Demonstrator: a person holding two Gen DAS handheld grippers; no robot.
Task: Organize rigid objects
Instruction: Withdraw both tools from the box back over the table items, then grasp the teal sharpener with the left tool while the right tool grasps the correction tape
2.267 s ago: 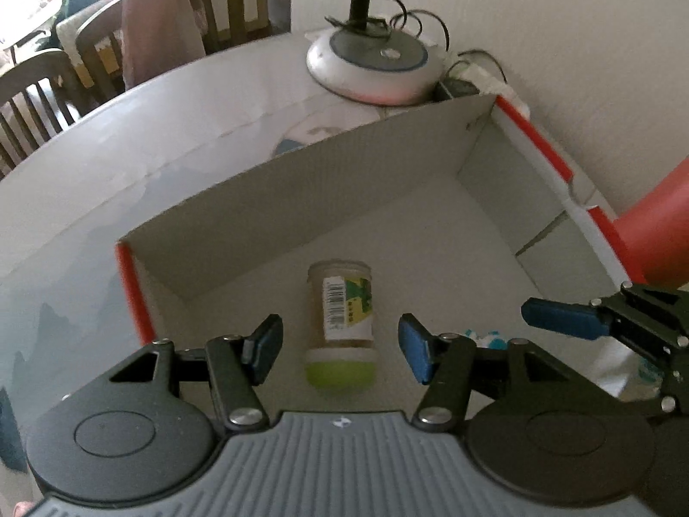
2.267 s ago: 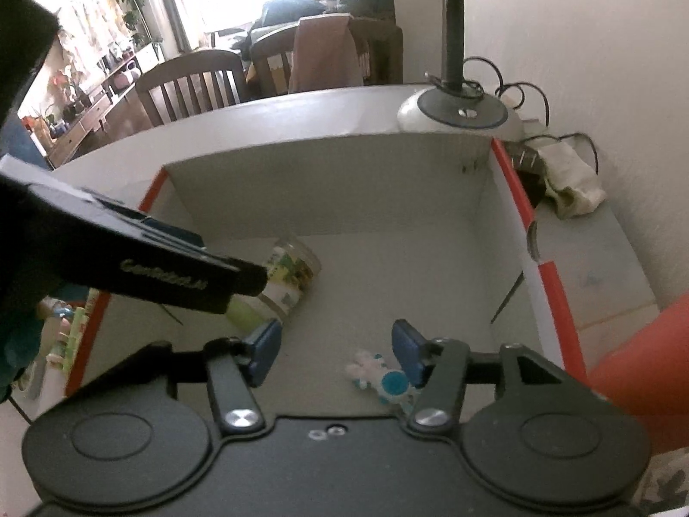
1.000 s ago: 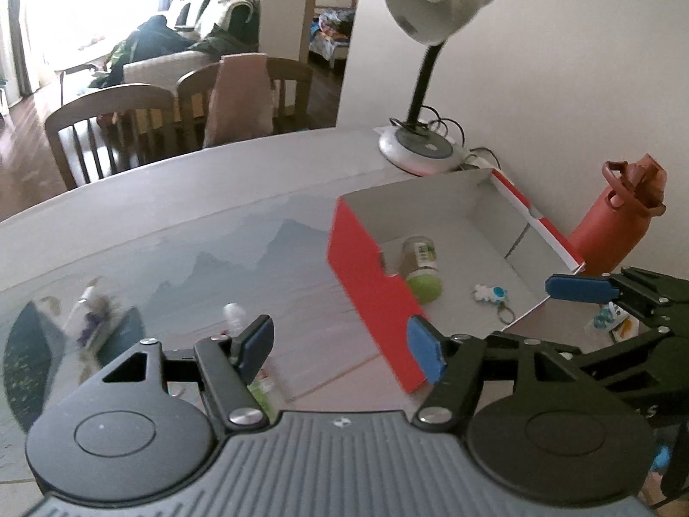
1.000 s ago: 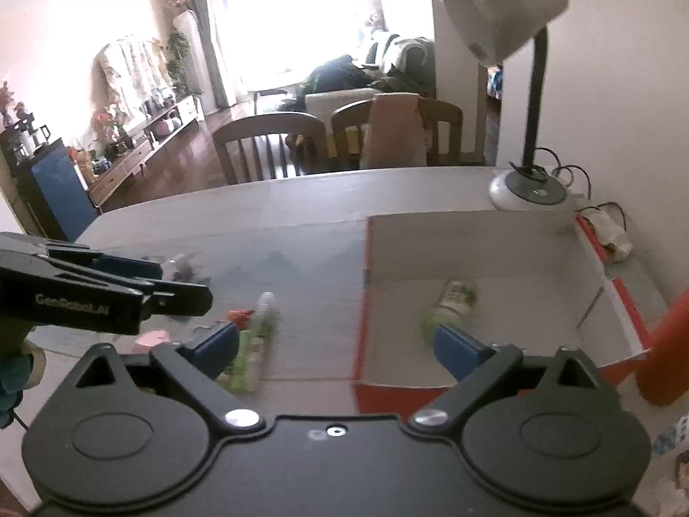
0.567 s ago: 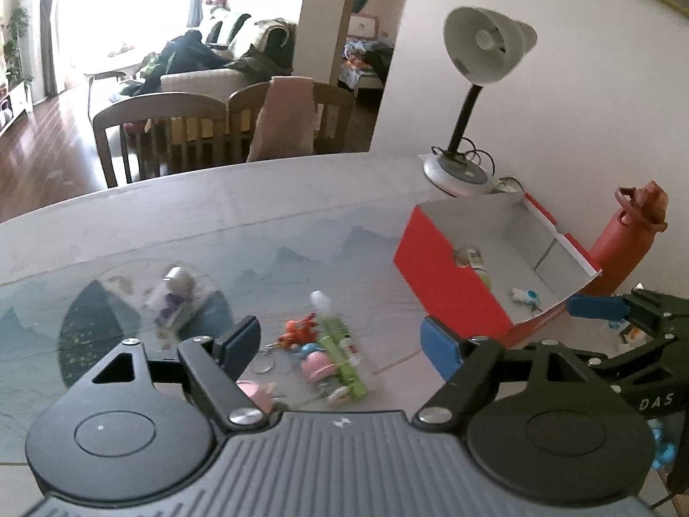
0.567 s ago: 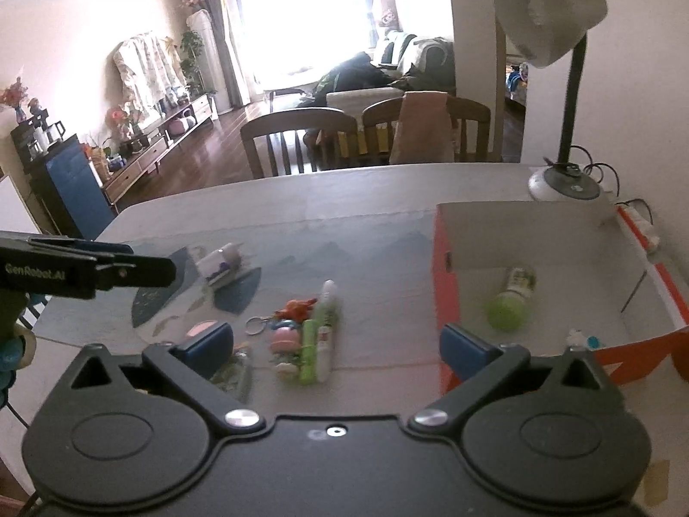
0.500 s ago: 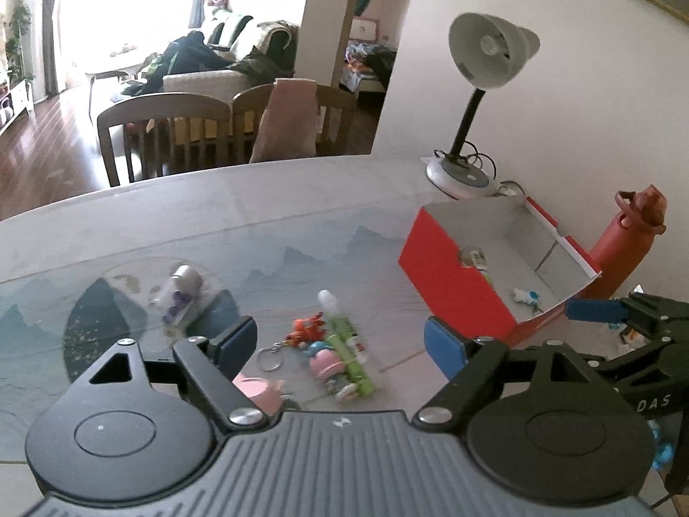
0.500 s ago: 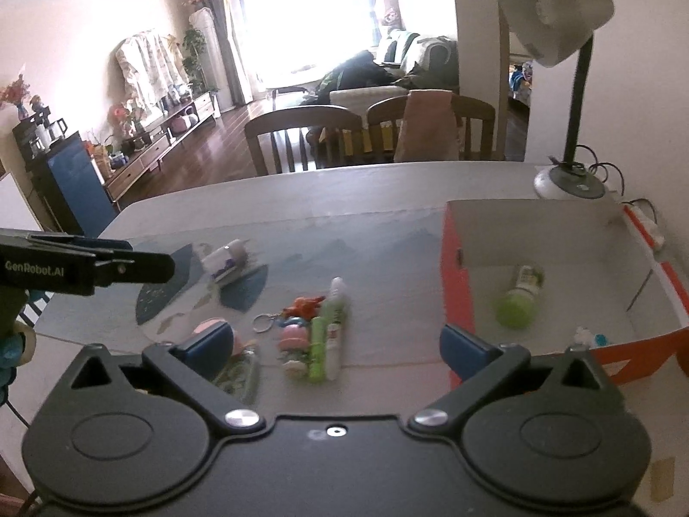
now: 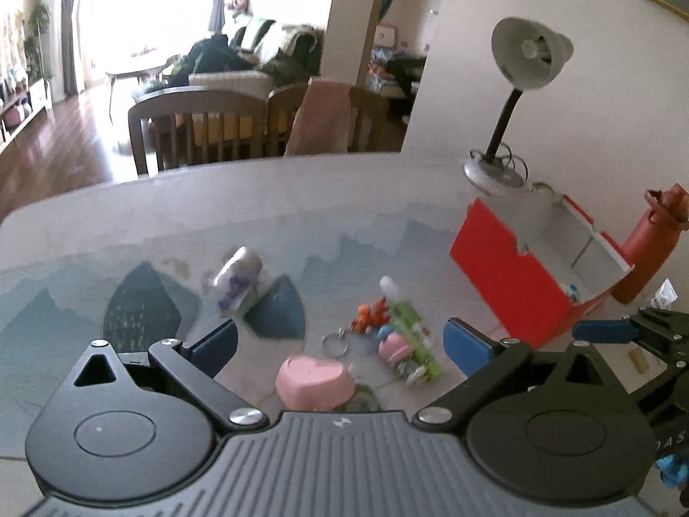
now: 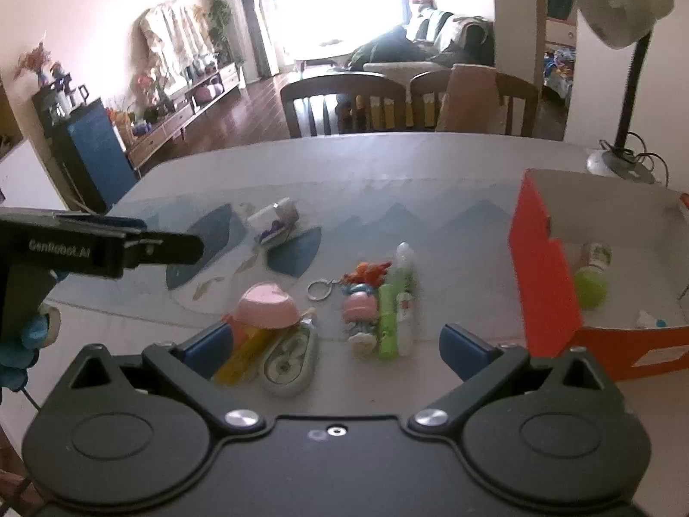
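- Left wrist view: my left claw is spread wide and holds nothing. The pink heart box lies on the surface between its fingers, the green tube just ahead, the red box further ahead to the right.
- Right wrist view: my right claw gapes empty too. The pink heart box sits by its left finger; the green-capped jar lies inside the red box, ahead right.

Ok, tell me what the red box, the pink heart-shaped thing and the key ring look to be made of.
Red box: likely cardboard, matte red outside and plain white inside, with thin, flat folded walls.
Pink heart-shaped thing: probably plastic, going by its smooth, even pink surface with a soft sheen; it could also be coated tin.
Key ring: looks like metal, a thin grey loop that glints faintly.
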